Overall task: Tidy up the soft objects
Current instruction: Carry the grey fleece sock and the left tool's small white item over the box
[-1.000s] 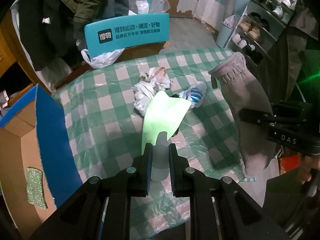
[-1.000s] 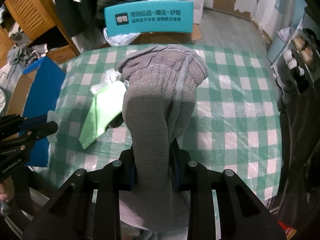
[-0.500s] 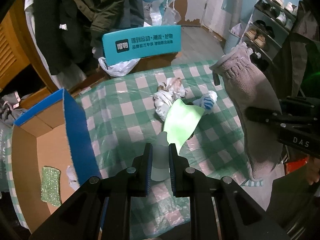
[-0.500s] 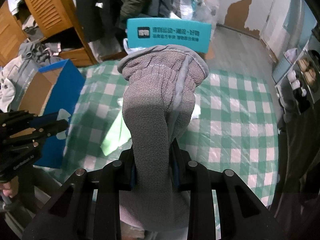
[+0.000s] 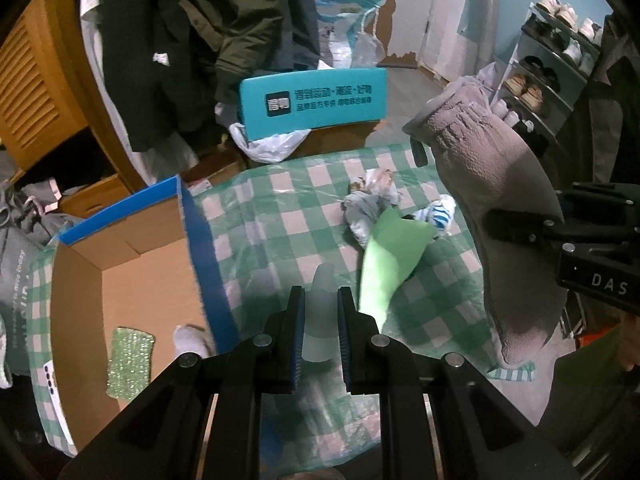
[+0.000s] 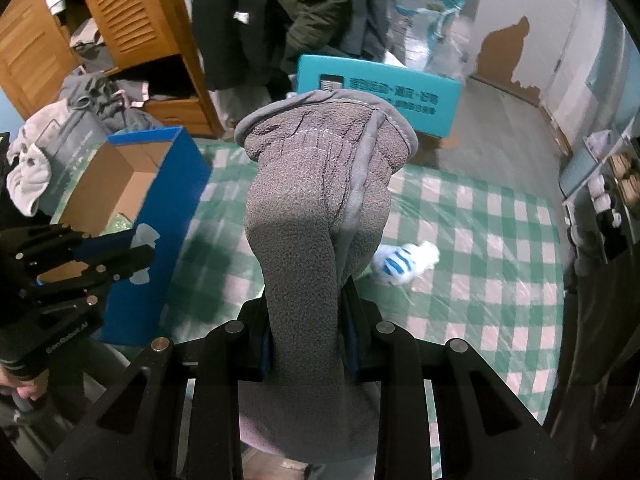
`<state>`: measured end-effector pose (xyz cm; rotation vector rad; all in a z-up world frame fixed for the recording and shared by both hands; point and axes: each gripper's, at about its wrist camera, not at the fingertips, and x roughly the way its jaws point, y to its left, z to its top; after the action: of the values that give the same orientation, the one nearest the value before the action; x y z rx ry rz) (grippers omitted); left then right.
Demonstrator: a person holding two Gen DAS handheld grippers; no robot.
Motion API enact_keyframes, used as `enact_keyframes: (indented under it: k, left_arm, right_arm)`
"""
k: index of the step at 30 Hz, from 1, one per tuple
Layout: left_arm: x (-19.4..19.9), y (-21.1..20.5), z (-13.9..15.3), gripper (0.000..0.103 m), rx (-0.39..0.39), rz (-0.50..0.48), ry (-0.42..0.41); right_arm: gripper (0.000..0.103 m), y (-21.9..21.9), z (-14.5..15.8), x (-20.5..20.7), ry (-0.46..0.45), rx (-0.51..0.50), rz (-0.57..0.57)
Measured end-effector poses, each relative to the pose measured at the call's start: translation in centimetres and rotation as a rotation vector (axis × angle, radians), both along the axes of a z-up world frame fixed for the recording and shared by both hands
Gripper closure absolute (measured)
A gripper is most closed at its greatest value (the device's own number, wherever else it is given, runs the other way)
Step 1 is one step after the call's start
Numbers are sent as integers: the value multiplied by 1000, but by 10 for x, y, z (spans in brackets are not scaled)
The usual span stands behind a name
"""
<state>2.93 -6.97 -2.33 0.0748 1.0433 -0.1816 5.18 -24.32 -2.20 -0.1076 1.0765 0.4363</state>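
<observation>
A louvred wooden wardrobe [image 6: 132, 28] stands at ten o'clock, dark coats [image 5: 208, 32] hanging beside it. A shoe rack [image 5: 552, 64] fills two o'clock. The wall [image 6: 516, 20] at one o'clock shows peeled paint above grey floor [image 6: 496, 120].

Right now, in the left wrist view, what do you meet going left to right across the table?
Open cardboard box → left gripper shut on a pale cloth → light green cloth → blue-striped white sock → grey fleece glove → right gripper.
</observation>
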Motion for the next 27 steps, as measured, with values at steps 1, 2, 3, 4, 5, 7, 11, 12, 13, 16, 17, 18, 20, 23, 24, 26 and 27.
enact_keyframes:
  k: [1,2,3,4,5,7,11,12,13,16,17,18,20,23,24,26,27]
  left_arm:
    - [-1,4,1,88,3,7,-2]
    - [-3,7,1,88,5,12,-4]
    - [-3,9,2,88,6,17,-5]
    - [-5,14,3,88,4,25,-7]
    - [-5,17,4,88,4,29,-9]
    - [-6,24,5,88,7,39,-15]
    - [-9,41,7,88,6,66,-21]
    - [-9,45,7,88,5,72,-21]
    - [-10,50,7,88,6,81,-21]
    - [-12,63,7,88,1,103,-21]
    - [-12,66,7,88,-1,109,-22]
    - [-13,71,6,88,-2,116,-22]
    - [-15,81,7,88,-4,132,-24]
    - [-19,97,6,88,-5,160,-28]
    - [-19,100,6,88,-5,166,-28]
    - [-22,111,5,88,-2,185,-29]
    - [-22,116,4,88,-2,194,-29]
  right_arm:
    - [77,4,1,0,0,1,6]
    - [77,9,2,1,-1,3,13]
    - [77,14,3,1,-2,4,19]
    - [77,16,4,2,-2,5,25]
    - [77,22,5,2,-4,5,33]
    - [77,30,8,3,-7,7,45]
    - [77,49,11,6,-8,11,72]
    - [77,54,12,6,-9,13,80]
    - [77,59,13,7,-8,16,86]
    - [77,75,15,8,-6,21,109]
    - [77,80,15,8,-6,21,116]
    - [77,88,16,9,-4,22,126]
    - [77,99,16,9,-1,23,141]
    - [77,118,17,10,2,23,167]
    - [77,124,18,10,2,24,176]
    - [77,137,19,10,5,25,194]
    - [77,145,19,9,7,26,205]
